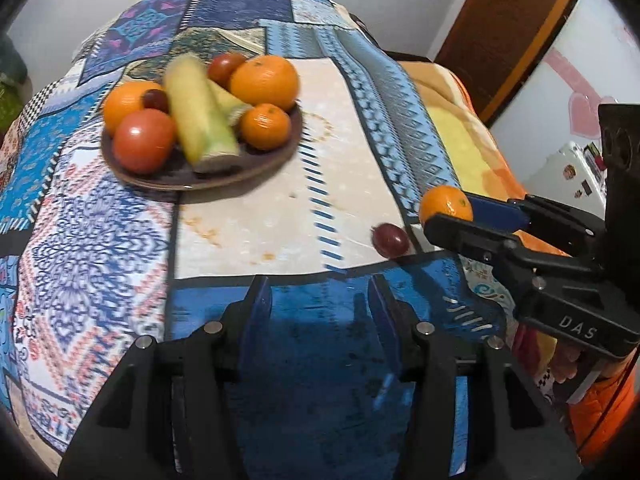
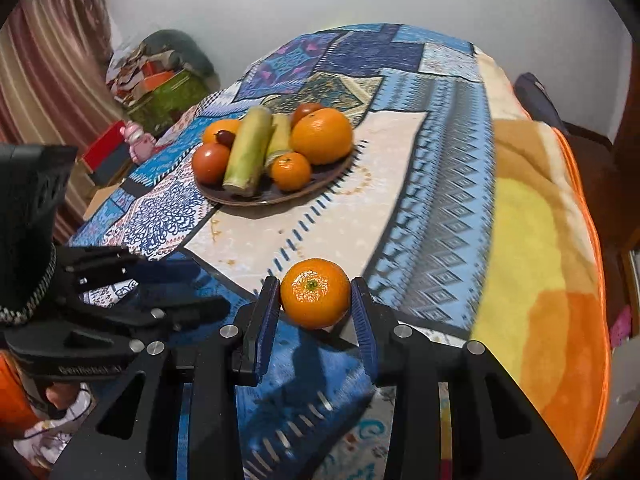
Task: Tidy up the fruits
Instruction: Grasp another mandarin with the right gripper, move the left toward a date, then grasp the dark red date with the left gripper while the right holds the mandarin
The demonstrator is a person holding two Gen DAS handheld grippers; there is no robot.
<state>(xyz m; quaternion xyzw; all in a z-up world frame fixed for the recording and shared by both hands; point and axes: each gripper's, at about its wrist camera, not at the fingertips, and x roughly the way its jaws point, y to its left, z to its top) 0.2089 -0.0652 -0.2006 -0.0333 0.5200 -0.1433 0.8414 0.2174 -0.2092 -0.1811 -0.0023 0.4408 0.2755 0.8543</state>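
A brown plate on the patterned cloth holds oranges, tomatoes, sugarcane pieces and a small dark red fruit. My right gripper is shut on a small mandarin and holds it above the table's near right side. A loose red grape lies on the cloth just left of and below that mandarin; it is hidden in the right wrist view. My left gripper is open and empty over the blue near part of the cloth.
The table wears a blue patchwork cloth over an orange and yellow blanket that hangs off the right side. Boxes and clutter stand by the curtain at the far left. A brown door is at the far right.
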